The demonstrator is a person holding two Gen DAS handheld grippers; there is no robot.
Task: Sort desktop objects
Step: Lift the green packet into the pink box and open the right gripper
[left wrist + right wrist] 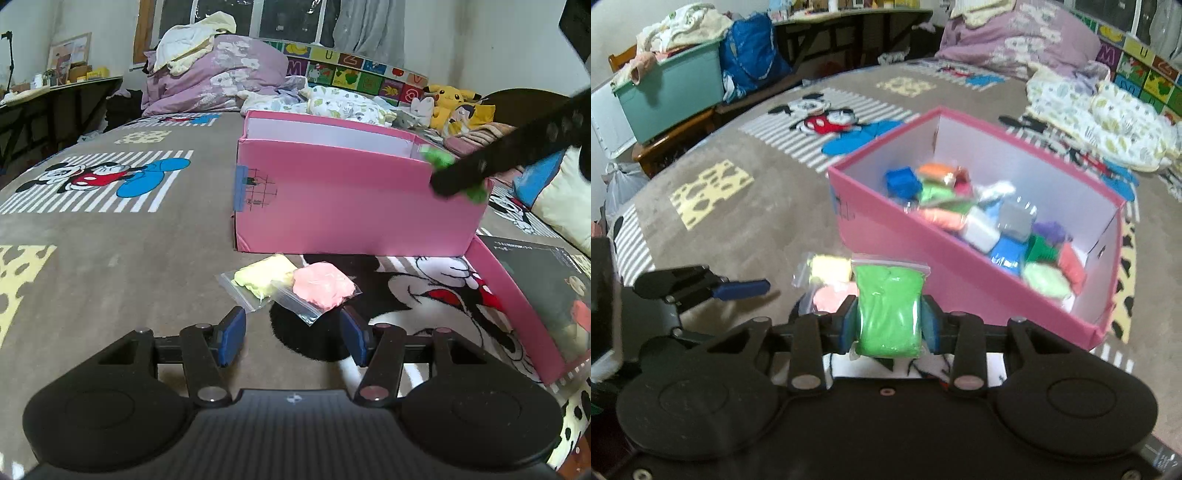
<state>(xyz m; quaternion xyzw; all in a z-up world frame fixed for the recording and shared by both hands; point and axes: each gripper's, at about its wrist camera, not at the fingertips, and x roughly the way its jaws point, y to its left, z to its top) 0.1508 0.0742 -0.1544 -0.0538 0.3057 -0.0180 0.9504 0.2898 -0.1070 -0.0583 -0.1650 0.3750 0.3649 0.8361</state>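
A pink box (332,206) (997,291) stands on the bed cover and holds several bags of coloured clay. My right gripper (889,325) is shut on a green clay bag (888,310), raised above the cover just in front of the box. From the left wrist camera that bag (441,158) shows at the box's right rim, partly behind the right gripper's black finger. A yellow clay bag (264,278) (827,269) and a pink clay bag (321,288) (831,299) lie side by side before the box. My left gripper (293,336) is open just short of them, its pads touching nothing.
The box's pink lid (517,306) lies at the right, inside up. Folded bedding (1104,122) and plush toys (454,99) crowd the far side of the bed. A teal storage bin (668,88) stands beyond the bed's left edge.
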